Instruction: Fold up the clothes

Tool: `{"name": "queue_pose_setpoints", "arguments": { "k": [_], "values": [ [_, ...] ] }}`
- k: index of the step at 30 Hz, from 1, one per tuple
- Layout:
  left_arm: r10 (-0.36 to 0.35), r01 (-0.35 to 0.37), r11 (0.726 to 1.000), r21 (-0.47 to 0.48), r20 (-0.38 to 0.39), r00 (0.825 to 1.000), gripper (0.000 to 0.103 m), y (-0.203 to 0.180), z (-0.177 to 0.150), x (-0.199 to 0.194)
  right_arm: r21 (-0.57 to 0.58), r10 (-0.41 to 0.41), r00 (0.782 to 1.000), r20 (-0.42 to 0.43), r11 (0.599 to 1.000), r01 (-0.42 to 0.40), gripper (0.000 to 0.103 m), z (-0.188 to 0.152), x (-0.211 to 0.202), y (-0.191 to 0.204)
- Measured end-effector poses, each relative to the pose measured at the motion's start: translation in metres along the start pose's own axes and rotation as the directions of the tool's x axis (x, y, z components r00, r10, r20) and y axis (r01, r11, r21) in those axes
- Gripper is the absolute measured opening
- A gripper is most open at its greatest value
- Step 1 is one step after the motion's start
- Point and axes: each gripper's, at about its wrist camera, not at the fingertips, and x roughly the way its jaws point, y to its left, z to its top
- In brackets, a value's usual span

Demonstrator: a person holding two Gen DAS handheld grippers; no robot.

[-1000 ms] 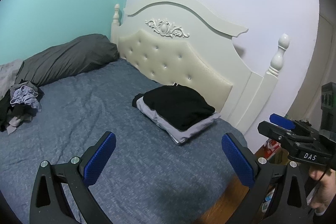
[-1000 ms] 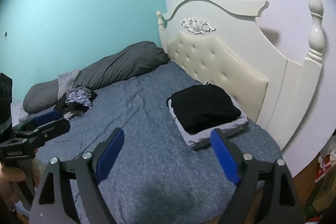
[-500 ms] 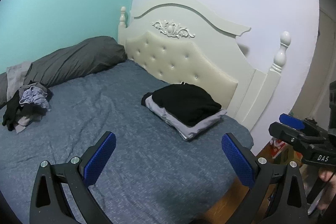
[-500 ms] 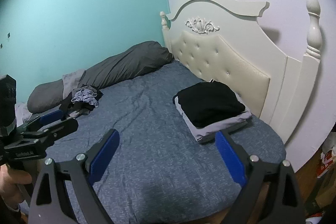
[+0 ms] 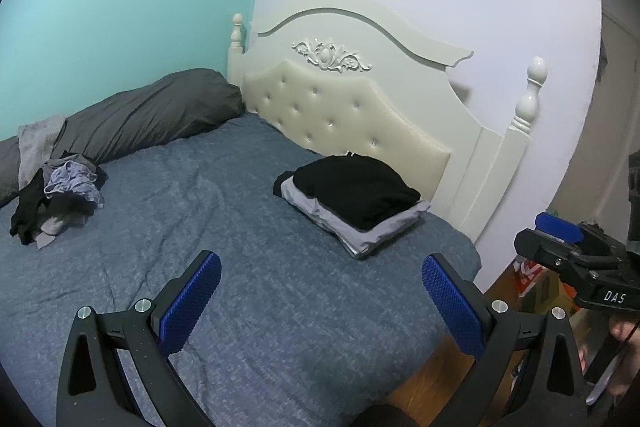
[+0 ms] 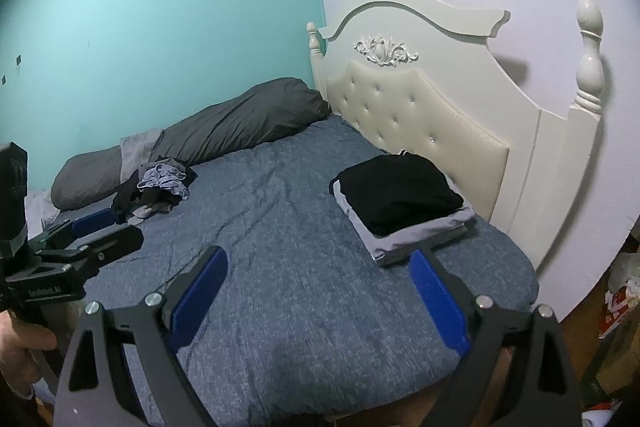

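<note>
Bed cover matt heathered cloth; headboard tufted smooth pad, glossy post

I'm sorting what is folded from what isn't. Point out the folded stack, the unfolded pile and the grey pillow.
folded stack [image 5: 356, 187]: left wrist view, black top garment.
unfolded pile [image 5: 72, 181]: left wrist view, pale crumpled cloth.
grey pillow [image 6: 240, 125]: right wrist view, middle.

Both wrist cameras at the bed's foot corner, facing the headboard, well back, sharing the mattress view
</note>
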Motion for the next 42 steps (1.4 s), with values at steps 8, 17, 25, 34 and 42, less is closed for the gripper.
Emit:
{"name": "queue_pose_setpoints", "arguments": {
  "k": [8, 17, 25, 34, 42],
  "values": [
    [-0.006, 0.006, 1.000, 0.013, 0.000, 1.000, 0.103, 0.000, -0.010, -0.017, 0.001, -0.013, 1.000, 0.008, 1.000, 0.013, 0.094, -0.010, -0.016, 0.010],
    [-0.001, 0.001, 0.999, 0.036, 0.000, 1.000, 0.103, 0.000, -0.020, -0.030, 0.006, -0.017, 1.000, 0.004, 1.000, 0.017, 0.094, -0.023, -0.026, 0.019],
    [0.021, -0.021, 0.999, 0.039, 0.000, 1.000, 0.103, 0.004, -0.028, -0.039, 0.011, -0.020, 1.000, 0.010, 1.000, 0.020, 0.094, -0.032, -0.036, 0.024],
    [0.027, -0.028, 0.999, 0.038, 0.008, 1.000, 0.103, 0.010, -0.036, -0.052, 0.017, -0.020, 1.000, 0.015, 1.000, 0.020, 0.094, -0.042, -0.047, 0.027],
    [0.036, -0.036, 0.999, 0.039, 0.009, 0.999, 0.103, 0.011, -0.043, -0.060, 0.006, -0.017, 1.000, 0.022, 1.000, 0.017, 0.094, -0.047, -0.053, 0.035]
  ]
}}
